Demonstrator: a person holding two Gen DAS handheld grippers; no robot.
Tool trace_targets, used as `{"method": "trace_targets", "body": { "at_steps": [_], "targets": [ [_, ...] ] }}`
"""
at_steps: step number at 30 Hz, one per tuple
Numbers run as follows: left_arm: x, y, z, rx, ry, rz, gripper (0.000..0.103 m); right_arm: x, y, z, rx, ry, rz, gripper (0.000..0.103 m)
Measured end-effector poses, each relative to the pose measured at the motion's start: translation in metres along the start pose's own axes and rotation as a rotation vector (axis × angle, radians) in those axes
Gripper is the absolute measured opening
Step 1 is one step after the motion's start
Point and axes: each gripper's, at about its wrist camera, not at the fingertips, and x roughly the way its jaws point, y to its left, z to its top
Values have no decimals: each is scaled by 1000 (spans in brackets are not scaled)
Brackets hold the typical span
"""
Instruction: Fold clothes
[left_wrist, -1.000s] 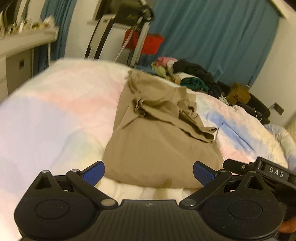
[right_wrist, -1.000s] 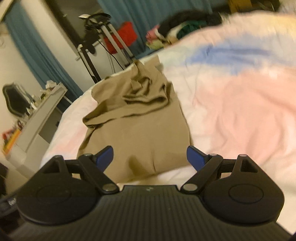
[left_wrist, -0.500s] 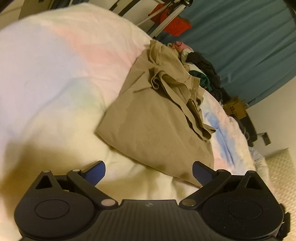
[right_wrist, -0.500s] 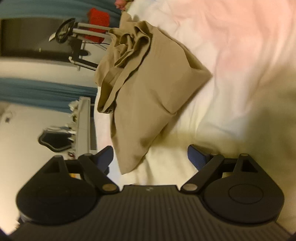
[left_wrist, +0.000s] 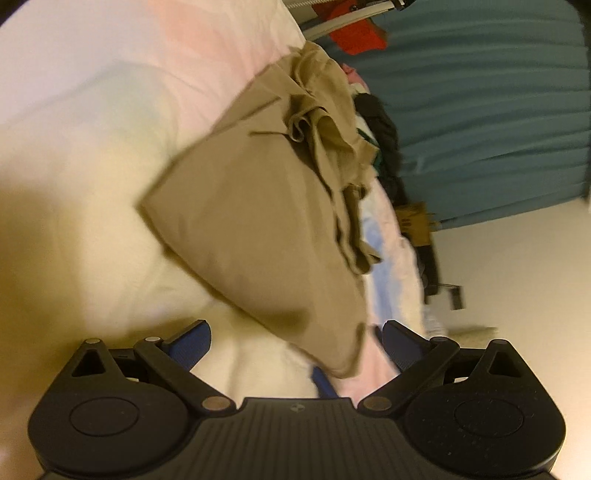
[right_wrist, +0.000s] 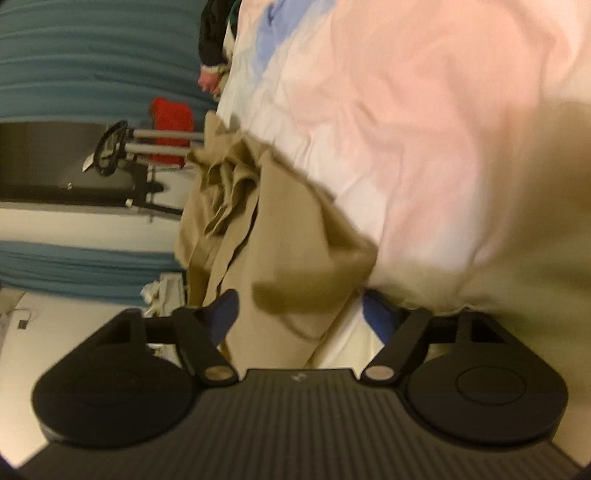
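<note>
Between your two claws lies the tan garment (left_wrist: 258, 221), spread on the bed (left_wrist: 92, 147), its long axis running from the near corners at lower centre up to the bunched end at upper centre. Your left claw (left_wrist: 291, 343) stands apart, the garment's near corner sitting just inside its right pad, not pinched. Your right claw (right_wrist: 299, 310) is closing, the other near corner lying between its pads, not yet pressed. Each claw is about equally near its own corner, so both could take hold together.
</note>
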Motion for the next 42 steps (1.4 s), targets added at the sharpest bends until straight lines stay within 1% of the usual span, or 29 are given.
{"method": "trace_targets", "body": {
  "at_steps": [1, 2, 4, 5, 6, 7, 8, 9, 11, 13, 15, 18, 20, 21, 23, 24, 26, 27, 28, 29, 31, 35, 37, 40, 41, 42],
  "targets": [
    [3, -1, 1, 1, 5, -23, 99, 2, 0, 3, -1, -16, -5, 69],
    [5, -3, 1, 4, 9, -42, 99, 5, 1, 6, -1, -30, -10, 64],
    [14, -5, 2, 0, 25, -80, 99, 14, 2, 10, -5, -36, -25, 60],
    [19, -6, 2, -3, 38, -98, 99, 16, 2, 11, -16, -33, -29, 50],
    [24, -6, 3, -7, 51, -114, 98, 20, 6, 12, -41, -26, -44, 35],
    [30, -7, 3, -11, 63, -128, 98, 23, 8, 12, -63, -18, -55, 28],
    [35, -7, 3, -16, 73, -136, 98, 26, 10, 13, -84, -9, -65, 18],
    [40, -7, 3, -23, 82, -141, 98, 24, 9, 14, -90, -3, -57, 16],
    [49, -7, 5, -33, 103, -151, 98, 18, 13, 16, -92, -1, -29, 14],
    [56, -10, 6, -28, 105, -157, 97, 11, 18, 17, -92, -2, 11, 13],
    [59, -13, 8, 1, 70, -148, 96, 5, 26, 17, -92, -7, 72, 11],
    [59, -12, 11, 33, -5, -105, 89, -3, 41, 15, -108, -21, 171, 11],
    [56, -4, 16, 21, -71, -62, 77, -7, 47, 14, -125, -28, 205, 11],
    [53, 2, 19, -2, -100, -42, 74, -8, 47, 15, -124, -30, 208, 11],
    [49, 14, 25, -53, -157, 0, 58, -6, 42, 18, -105, -33, 195, 11],
    [47, 18, 26, -73, -178, 12, 53, -6, 38, 19, -92, -35, 184, 11],
    [45, 26, 28, -111, -218, 30, 39, -4, 32, 22, -68, -37, 160, 11],
    [45, 26, 27, -105, -234, 44, 35, -3, 29, 22, -58, -37, 150, 11],
    [45, 24, 27, -92, -249, 59, 28, -3, 27, 22, -55, -38, 144, 11],
    [45, 22, 26, -74, -264, 64, 21, -3, 26, 22, -53, -38, 138, 11],
    [44, 15, 24, -37, -291, 60, 12, -5, 25, 21, -61, -40, 130, 10],
    [37, 0, 24, 22, -339, 50, 8, -7, 23, 18, -75, -41, 116, 11],
    [21, -5, 35, 45, -354, 46, 6, -9, 24, 18, -81, -39, 114, 11],
    [4, -17, 35, 77, -369, 21, 5, -15, 29, 16, -105, -34, 112, 10],
    [-2, -22, 34, 89, -374, 3, 5, -21, 31, 14, -99, -35, 120, 10],
    [-11, -28, 30, 99, -379, -10, 5, -28, 32, 11, -83, -33, 147, 10]
  ]
}}
